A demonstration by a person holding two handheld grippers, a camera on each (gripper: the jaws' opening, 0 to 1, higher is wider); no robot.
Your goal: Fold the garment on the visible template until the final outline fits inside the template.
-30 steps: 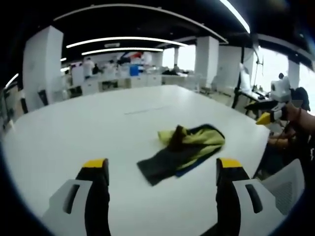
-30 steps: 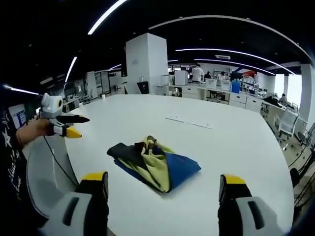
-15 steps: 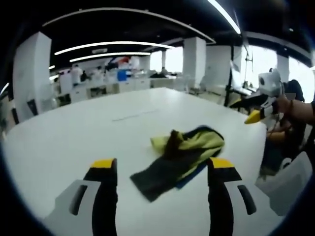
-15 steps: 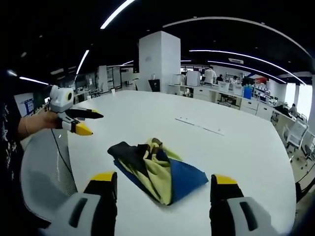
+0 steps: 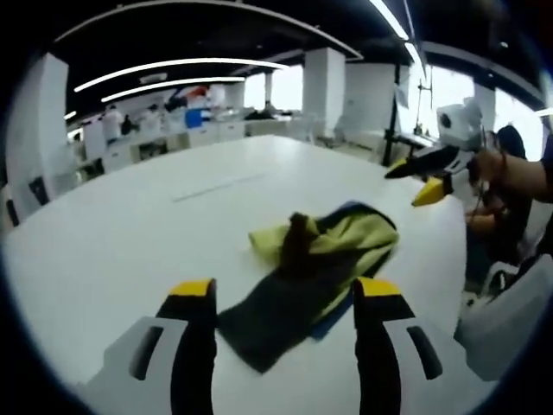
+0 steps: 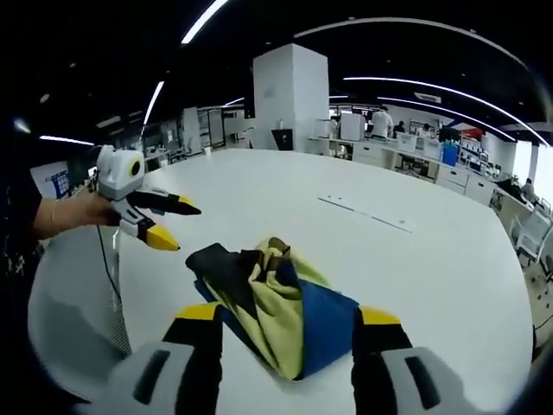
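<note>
Lying crumpled in a yellow, blue and dark heap near the edge of the white surface [image 5: 112, 233], the garment [image 5: 311, 264] sits just ahead of both tools, the left tool [image 5: 282, 298] and the right tool [image 6: 285, 322] each with jaws apart and holding nothing. To do the step well, each would probably best take a separate outer edge, not the bunched middle, and draw the cloth flat before folding; no template outline can be made out. No brand, label or writing is legible.
</note>
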